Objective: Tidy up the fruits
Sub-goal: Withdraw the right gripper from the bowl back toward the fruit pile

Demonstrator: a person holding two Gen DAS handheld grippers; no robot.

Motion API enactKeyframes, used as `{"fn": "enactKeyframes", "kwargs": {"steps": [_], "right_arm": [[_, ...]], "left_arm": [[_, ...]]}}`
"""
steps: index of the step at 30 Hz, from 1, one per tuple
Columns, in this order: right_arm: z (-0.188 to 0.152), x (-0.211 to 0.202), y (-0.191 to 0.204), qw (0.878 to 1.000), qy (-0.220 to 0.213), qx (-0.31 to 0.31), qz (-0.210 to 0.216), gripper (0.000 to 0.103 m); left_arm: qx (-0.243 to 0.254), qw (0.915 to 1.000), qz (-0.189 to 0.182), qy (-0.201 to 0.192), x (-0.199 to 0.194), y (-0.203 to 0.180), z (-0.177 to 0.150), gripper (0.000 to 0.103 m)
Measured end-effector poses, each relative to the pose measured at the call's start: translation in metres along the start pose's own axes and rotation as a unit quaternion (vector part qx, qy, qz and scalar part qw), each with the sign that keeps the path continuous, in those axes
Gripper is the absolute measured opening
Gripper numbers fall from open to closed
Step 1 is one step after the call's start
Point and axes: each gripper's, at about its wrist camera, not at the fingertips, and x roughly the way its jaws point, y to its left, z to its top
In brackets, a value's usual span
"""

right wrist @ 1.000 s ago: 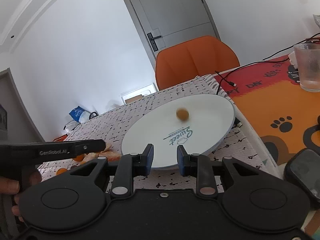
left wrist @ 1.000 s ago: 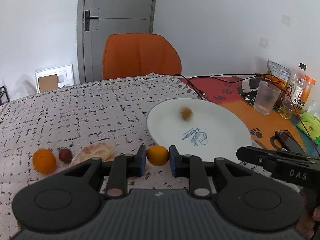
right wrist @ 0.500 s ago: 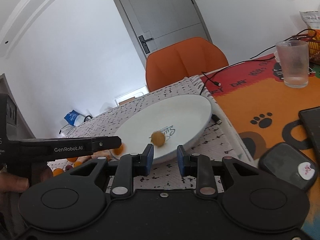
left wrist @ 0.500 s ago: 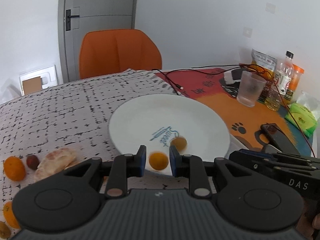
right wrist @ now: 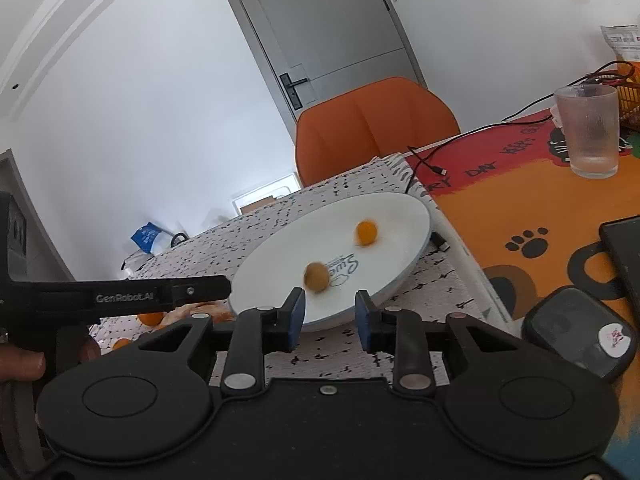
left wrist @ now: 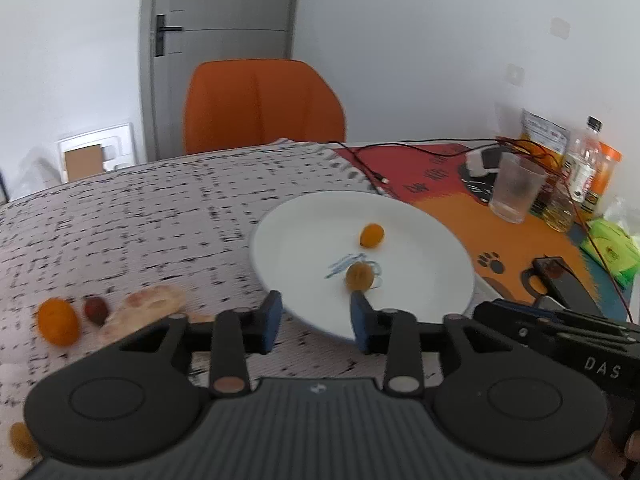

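Speckled woven tablecloth [left wrist: 132,216] bears glossy round white plate [left wrist: 420,300] holding two small fruits [left wrist: 372,235].

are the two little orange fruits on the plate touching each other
Apart. In the left wrist view bare white plate shows between the brighter orange fruit and the duller fruit; the right wrist view shows the same gap.

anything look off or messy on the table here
Yes. Only two small orange fruits lie on the white plate. Left of it, loose on the speckled cloth, sit another orange fruit, a dark reddish fruit and a pale scrap like peel.
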Motion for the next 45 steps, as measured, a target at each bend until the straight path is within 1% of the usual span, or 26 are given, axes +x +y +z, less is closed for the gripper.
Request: {"fn": "enactKeyframes", "kwargs": {"steps": [1,3,5,7,9,10,11,12,13,14,15,17,18,19,20,22,26,32,36,40,45], "right_arm": [[0.0,0.0,0.002,1.0,0.0,-0.001,0.001,0.031],[0.001,0.0,0.006,1.0,0.0,-0.005,0.002,0.032],[0.001,-0.002,0.01,1.0,-0.001,-0.01,0.004,0.037],[0.0,-0.005,0.014,1.0,-0.004,-0.014,0.003,0.043],[0.0,-0.008,0.018,1.0,-0.007,-0.017,0.002,0.048],[0.0,-0.009,0.02,1.0,-0.008,-0.018,0.001,0.053],[0.001,-0.01,0.021,1.0,-0.009,-0.019,0.0,0.059],[0.001,-0.011,0.023,1.0,-0.01,-0.021,-0.001,0.061],[0.0,-0.012,0.025,1.0,-0.011,-0.024,-0.003,0.066],[0.0,-0.014,0.028,1.0,-0.012,-0.026,-0.003,0.073],[0.0,-0.015,0.029,1.0,-0.014,-0.026,-0.004,0.076],[0.0,-0.018,0.032,1.0,-0.017,-0.026,-0.001,0.089],[0.0,-0.019,0.034,1.0,-0.017,-0.025,0.001,0.093],[0.0,-0.02,0.037,1.0,-0.019,-0.025,0.001,0.101],[0.0,-0.02,0.039,0.999,-0.021,-0.026,0.001,0.103],[0.0,-0.019,0.043,0.999,-0.023,-0.031,0.002,0.103],[0.001,-0.015,0.053,0.999,-0.015,-0.034,-0.011,0.103],[0.0,-0.014,0.066,0.999,-0.024,-0.039,-0.012,0.103],[0.0,-0.012,0.075,0.998,-0.015,-0.053,-0.011,0.103],[-0.001,-0.01,0.081,0.998,-0.003,-0.057,0.0,0.103],[-0.003,-0.008,0.089,0.998,0.011,-0.069,-0.003,0.103]], "left_arm": [[-0.005,1.0,0.003,-0.002,-0.003,0.004,-0.001,0.044],[-0.013,0.9998,0.01,-0.007,-0.01,0.011,-0.002,0.047],[-0.02,0.9996,0.017,-0.009,-0.016,0.017,-0.004,0.05],[-0.028,0.9992,0.025,-0.013,-0.023,0.022,-0.006,0.059],[-0.036,0.9987,0.033,-0.018,-0.031,0.028,-0.008,0.064],[-0.04,0.9983,0.036,-0.02,-0.035,0.031,-0.009,0.07],[-0.045,0.9979,0.042,-0.022,-0.039,0.034,-0.01,0.074],[-0.048,0.9974,0.048,-0.025,-0.042,0.036,-0.011,0.08],[-0.05,0.9968,0.055,-0.03,-0.047,0.038,-0.012,0.083],[-0.05,0.9963,0.061,-0.034,-0.052,0.04,-0.013,0.084],[-0.051,0.9956,0.068,-0.038,-0.057,0.043,-0.014,0.086],[-0.051,0.9948,0.078,-0.041,-0.066,0.047,-0.016,0.088],[-0.051,0.9944,0.082,-0.042,-0.07,0.049,-0.016,0.089],[-0.052,0.9939,0.085,-0.046,-0.075,0.051,-0.018,0.09],[-0.054,0.9932,0.089,-0.053,-0.08,0.054,-0.021,0.091],[-0.058,0.9916,0.097,-0.063,-0.09,0.059,-0.025,0.096],[-0.069,0.9889,0.111,-0.071,-0.105,0.069,-0.033,0.097],[-0.095,0.9849,0.122,-0.078,-0.121,0.089,-0.042,0.097],[-0.099,0.9834,0.131,-0.076,-0.13,0.098,-0.047,0.097],[-0.092,0.9838,0.136,-0.072,-0.136,0.101,-0.053,0.097],[-0.096,0.9842,0.136,-0.061,-0.139,0.106,-0.062,0.097]]}}
